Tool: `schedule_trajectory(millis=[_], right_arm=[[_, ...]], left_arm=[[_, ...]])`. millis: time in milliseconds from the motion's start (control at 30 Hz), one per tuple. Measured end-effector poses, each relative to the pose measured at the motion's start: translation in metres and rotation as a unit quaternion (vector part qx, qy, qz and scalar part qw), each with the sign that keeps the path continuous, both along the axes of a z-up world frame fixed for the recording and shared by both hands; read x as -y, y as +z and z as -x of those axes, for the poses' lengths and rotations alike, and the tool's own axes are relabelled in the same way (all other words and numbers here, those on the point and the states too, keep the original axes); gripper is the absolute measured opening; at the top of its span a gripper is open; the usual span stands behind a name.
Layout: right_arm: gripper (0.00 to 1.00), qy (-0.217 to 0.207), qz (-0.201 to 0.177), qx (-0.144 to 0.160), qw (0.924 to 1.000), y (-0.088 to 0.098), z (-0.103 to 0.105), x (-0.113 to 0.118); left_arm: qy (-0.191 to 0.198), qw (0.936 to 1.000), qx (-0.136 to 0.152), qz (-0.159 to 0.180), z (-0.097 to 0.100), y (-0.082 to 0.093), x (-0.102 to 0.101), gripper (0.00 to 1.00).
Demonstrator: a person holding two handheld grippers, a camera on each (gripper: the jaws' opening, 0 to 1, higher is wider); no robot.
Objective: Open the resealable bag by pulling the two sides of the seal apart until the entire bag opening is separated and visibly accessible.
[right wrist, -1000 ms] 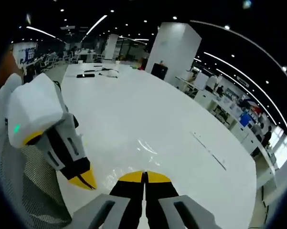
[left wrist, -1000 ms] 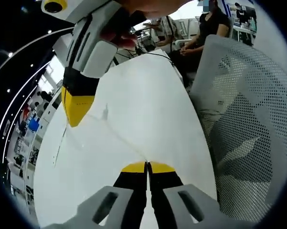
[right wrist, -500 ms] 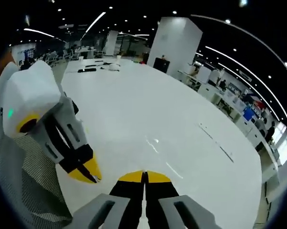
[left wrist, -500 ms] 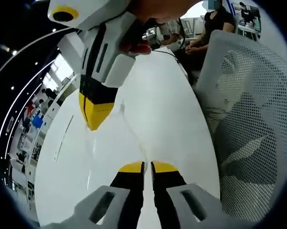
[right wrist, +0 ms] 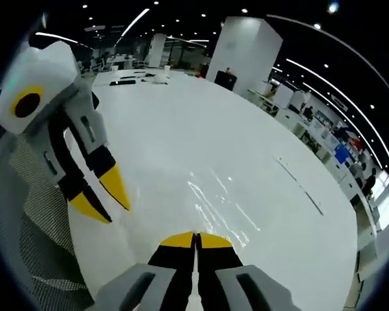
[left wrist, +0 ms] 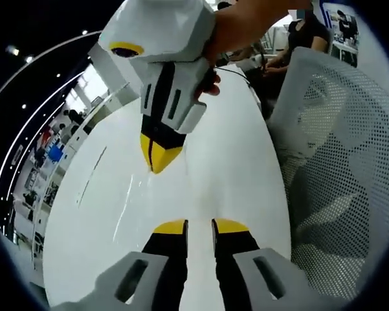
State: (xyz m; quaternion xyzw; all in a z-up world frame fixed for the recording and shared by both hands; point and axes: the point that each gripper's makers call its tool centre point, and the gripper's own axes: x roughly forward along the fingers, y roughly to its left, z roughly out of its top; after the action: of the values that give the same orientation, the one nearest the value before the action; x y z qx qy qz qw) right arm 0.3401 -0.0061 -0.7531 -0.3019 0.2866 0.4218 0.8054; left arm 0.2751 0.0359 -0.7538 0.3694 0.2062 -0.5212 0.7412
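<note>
My left tongs [left wrist: 193, 226] stand with their jaws slightly apart and nothing visible between them. My right tongs [right wrist: 195, 239] are pressed together on the clear resealable bag [right wrist: 215, 206], which glints as a wrinkled film above the white counter [right wrist: 181, 136], rising from the right tips. In the left gripper view the right tongs [left wrist: 157, 154] hang tip-down over the counter [left wrist: 233, 168], my hand [left wrist: 246, 26] gripping them. A white mesh chair [left wrist: 336, 155] stands beside the counter's edge.
</note>
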Motion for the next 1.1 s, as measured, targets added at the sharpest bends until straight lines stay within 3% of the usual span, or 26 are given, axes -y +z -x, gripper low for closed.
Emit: schedule_trajectory(millis=[200,433,800,1100], right_arm=[[0.01,0.023,0.008,0.022,0.9995,-0.003,-0.003,-0.001],[0.06,0.033,0.02,0.014,0.9992,-0.009,-0.003,-0.004],[0.05,-0.006,0.017,-0.012,0.9998,-0.019,-0.007,-0.002],[0.01,-0.08,-0.027,-0.062,0.9945,-0.025,0.0,-0.008]], left_arm=[[0.048,0.9985,-0.005,0.026,0.001,0.007,-0.014,0.15],[0.098,0.9934,-0.01,0.059,0.002,0.015,-0.03,0.15],[0.117,0.9895,-0.013,0.084,0.015,0.021,-0.039,0.13],[0.123,0.9889,-0.014,0.083,0.022,0.017,-0.044,0.11]])
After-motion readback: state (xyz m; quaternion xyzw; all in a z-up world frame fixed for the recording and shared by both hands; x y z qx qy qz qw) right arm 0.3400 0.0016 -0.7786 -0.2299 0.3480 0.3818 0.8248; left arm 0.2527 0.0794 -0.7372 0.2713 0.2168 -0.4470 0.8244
